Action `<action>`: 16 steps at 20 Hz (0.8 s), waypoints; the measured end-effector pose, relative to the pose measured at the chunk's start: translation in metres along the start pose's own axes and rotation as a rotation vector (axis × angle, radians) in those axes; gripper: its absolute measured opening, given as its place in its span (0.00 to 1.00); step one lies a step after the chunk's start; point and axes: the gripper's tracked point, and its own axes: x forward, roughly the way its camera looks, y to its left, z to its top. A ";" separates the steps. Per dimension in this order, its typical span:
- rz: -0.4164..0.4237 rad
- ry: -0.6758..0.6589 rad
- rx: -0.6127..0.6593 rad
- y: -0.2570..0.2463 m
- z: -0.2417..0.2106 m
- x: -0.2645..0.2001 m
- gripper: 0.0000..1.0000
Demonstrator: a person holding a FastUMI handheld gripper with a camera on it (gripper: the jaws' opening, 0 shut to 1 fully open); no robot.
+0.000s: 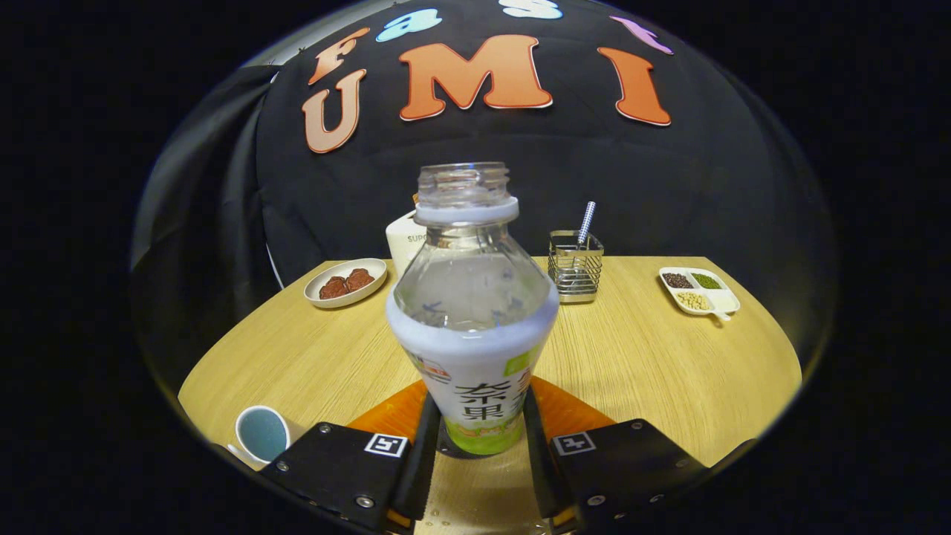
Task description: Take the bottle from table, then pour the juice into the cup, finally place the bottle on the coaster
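upright, bottle (475, 327) clamped between gripper (479, 438) fingers, over coaster (386, 416).

The bottle (473, 297) wears a white and green label (481, 401) with large dark characters down its front and a small red and a green badge above them; I leave them unread. The gripper (479, 427) has both fingers pressed on the bottle's lower sides, and each finger block bears a square black-and-white coded marker, one at 8 o'clock from the label (385, 444), one at 4 o'clock (573, 443). The white container (402, 241), at 11 o'clock beyond the bottle, carries grey capitals, partly hidden.
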 end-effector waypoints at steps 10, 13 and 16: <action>-0.017 0.024 -0.059 0.007 -0.005 0.014 0.56; -0.024 0.015 -0.085 0.010 -0.004 0.014 0.61; -0.040 0.025 -0.075 0.008 -0.005 0.013 0.67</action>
